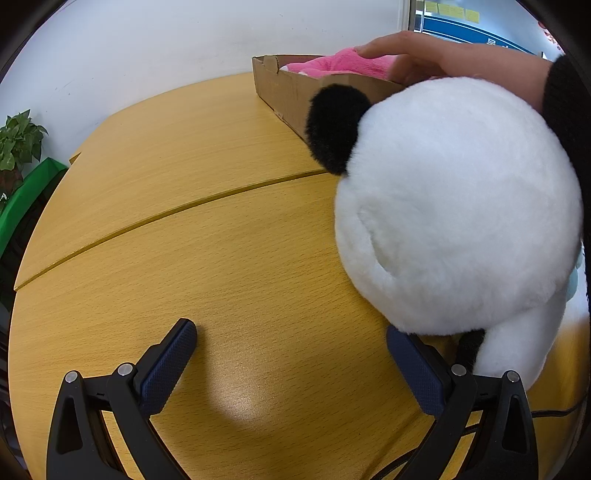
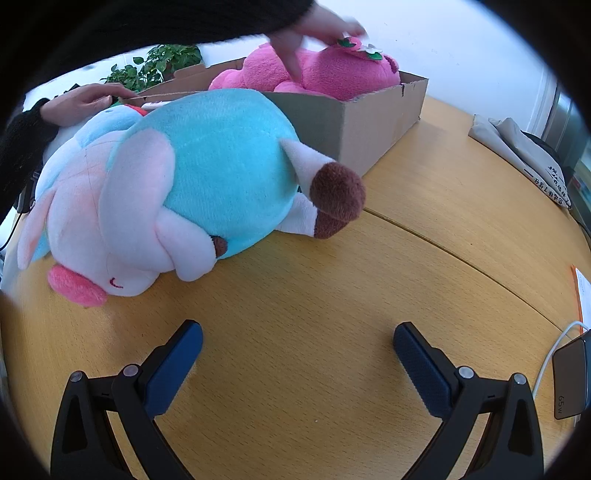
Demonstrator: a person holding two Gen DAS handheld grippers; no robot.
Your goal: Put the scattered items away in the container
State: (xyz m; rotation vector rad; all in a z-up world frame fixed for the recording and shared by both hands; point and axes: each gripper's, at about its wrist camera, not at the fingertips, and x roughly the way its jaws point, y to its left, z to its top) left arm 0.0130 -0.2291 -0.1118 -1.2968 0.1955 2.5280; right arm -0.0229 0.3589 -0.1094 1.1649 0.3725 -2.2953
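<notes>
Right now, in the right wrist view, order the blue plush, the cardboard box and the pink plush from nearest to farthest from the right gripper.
From the right gripper, which is open over bare table:
1. Blue plush, lying on the table ahead and to the left.
2. Cardboard box, behind the blue plush.
3. Pink plush, inside the box, under a hand.

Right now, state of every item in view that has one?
Left tongs: open, empty, one finger against the panda plush.
Right tongs: open, empty.
Cardboard box: open-topped, holds the pink plush.
Blue-and-pink plush: lying on the table, outside box.
Panda plush: on table, outside box.
</notes>
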